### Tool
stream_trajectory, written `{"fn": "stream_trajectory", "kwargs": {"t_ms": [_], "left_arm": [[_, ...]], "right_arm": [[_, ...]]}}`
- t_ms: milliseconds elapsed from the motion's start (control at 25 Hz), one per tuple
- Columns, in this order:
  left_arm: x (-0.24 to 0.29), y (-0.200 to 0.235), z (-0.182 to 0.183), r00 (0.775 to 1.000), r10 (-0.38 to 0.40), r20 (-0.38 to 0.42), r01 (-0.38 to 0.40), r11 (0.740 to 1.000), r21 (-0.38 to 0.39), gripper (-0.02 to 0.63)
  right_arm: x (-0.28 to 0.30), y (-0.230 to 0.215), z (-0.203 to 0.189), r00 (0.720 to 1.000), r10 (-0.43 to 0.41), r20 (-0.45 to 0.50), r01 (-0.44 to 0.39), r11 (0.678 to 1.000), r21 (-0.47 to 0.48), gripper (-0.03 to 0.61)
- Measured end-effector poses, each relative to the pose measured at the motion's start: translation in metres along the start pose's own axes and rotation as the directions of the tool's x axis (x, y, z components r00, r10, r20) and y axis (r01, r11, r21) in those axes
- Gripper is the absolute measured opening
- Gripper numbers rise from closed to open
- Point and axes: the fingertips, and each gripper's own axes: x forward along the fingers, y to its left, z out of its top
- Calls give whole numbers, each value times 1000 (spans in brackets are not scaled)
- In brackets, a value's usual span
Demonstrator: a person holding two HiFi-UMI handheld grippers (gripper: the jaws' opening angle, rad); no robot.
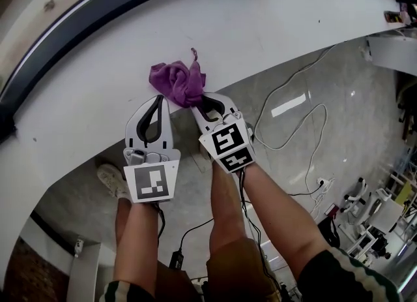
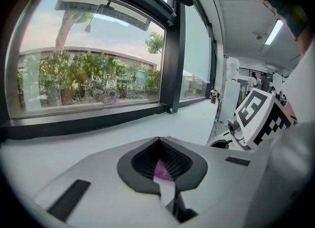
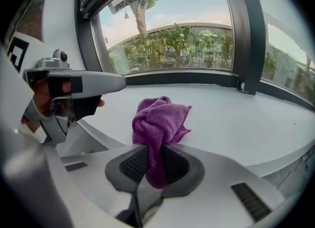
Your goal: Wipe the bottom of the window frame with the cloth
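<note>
Right tool point(image 1: 207, 104) is clamped on the purple cloth point(image 1: 177, 80). In the right gripper view a twisted tail runs down between the pads and the rest balls up ahead of the tips.

Left tool point(image 1: 158, 102) has its jaws together. A purple sliver shows in the pad gap in the left gripper view. I read that as cloth seen past the tip, not a grip, but I'm not sure.

The cloth sits centre of the head view on the white sill point(image 1: 273, 27). It's well short of the dark bottom window frame point(image 2: 88, 123), which runs along the upper left.

Risks from here, as I judge them:
- The grip is on a thin tail only, so drag along the frame could pull the cloth out of the pads.
- The cloth is wadded and makes little contact, so the pass will likely streak and miss the frame's inner corner.
- The ball is small ahead of the tips, so pressing too low puts hard jaw ends on the frame or glass.
- Starting the stroke from here cleans the sill, not the frame.
- The left tool is just beside the right one and can snag the cloth or knock it on a sideways stroke.
- The upright post point(image 3: 246, 49) at right of the right gripper view blocks a continuous pass.
</note>
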Motion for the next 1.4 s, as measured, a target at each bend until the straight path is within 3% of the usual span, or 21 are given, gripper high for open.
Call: {"fn": "stream_trajectory", "kwargs": {"t_ms": [560, 1400], "left_arm": [[-34, 36, 3, 999, 50, 22, -50, 999, 4, 6], [-127, 134, -3, 979, 202, 38, -200, 979, -34, 6]], "right_arm": [[17, 46, 12, 999, 37, -4, -37, 999, -19, 67], [44, 142, 36, 993, 111, -39, -114, 990, -79, 67]]}}
